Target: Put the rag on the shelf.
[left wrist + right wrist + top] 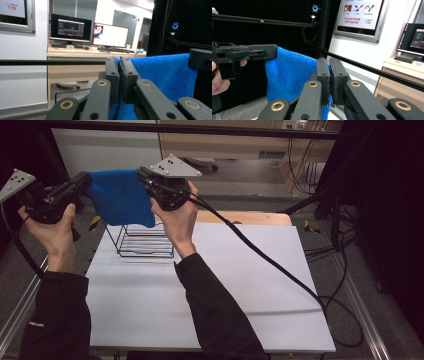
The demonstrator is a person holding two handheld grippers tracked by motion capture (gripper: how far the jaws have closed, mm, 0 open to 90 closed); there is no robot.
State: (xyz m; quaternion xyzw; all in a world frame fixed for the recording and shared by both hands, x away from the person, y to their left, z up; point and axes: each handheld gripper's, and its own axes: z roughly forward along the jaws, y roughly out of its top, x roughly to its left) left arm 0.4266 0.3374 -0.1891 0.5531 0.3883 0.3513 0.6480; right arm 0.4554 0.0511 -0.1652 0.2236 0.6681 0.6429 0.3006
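Observation:
A blue cloth point(120, 197) hangs stretched between my two grippers, above the far left part of the white table point(225, 290). My left gripper point(84, 181) is shut on the cloth's left top corner, and my right gripper point(143, 172) is shut on its right top corner. In the left gripper view the jaws point(119, 62) pinch the edge of the cloth point(162, 75), with the other gripper point(200, 58) at its far corner. In the right gripper view the jaws point(329, 62) clamp the cloth point(289, 75), and the left gripper point(259, 53) holds its other end.
A black wire rack point(145, 242) stands on the table right under the hanging cloth. A thick black cable point(260, 255) trails from the right gripper across the table to the right edge. A wooden board point(250, 217) lies along the far edge. Black frame bars surround the table.

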